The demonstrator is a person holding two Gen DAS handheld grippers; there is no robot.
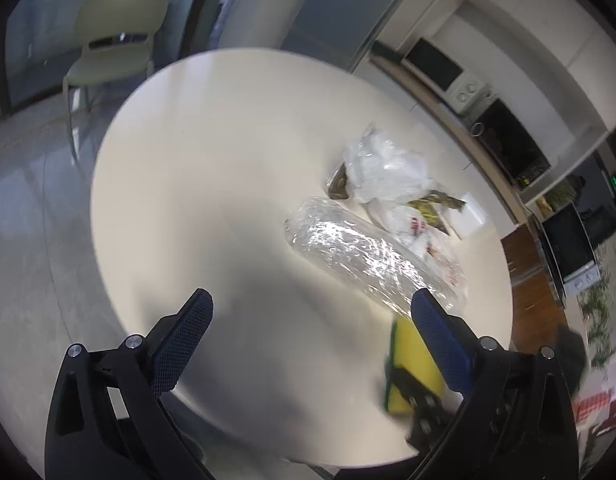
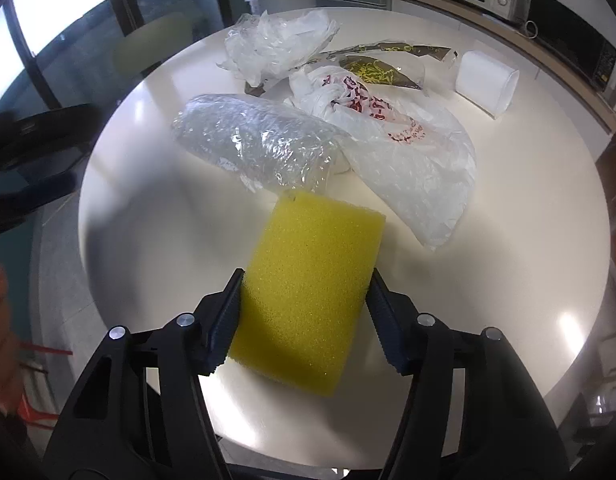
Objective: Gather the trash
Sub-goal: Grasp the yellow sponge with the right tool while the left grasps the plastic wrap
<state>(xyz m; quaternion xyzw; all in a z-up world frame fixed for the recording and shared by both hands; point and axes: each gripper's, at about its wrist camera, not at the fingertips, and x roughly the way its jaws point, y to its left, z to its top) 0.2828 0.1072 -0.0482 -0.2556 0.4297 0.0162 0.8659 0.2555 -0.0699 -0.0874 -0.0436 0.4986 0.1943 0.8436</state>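
Gripping the yellow sponge (image 2: 308, 292) at the near edge of the round surface (image 2: 528, 240), the right tool (image 2: 305, 320) is clamped on its sides while the left tool (image 1: 308, 344) hangs spread and empty, so the next move likely calls for sweeping the plastic bags (image 2: 328, 136) together.

sponge (image 2: 308, 284): yellow foam block with a green underside, lying flat on the worktop (image 2: 508, 240) near its front edge, its two long sides lying against the right gripper (image 2: 303, 320) pads.
clear bag (image 2: 259, 144): crinkled, glossy, lying on its side just beyond the sponge.
printed bag (image 2: 388, 136): white with red print, knotted, sprawling beside the clear bag.
crumpled film (image 2: 275, 44): sitting farther back.
dark wrapper (image 2: 372, 68): yellow-patterned, lying flat behind the printed bag.
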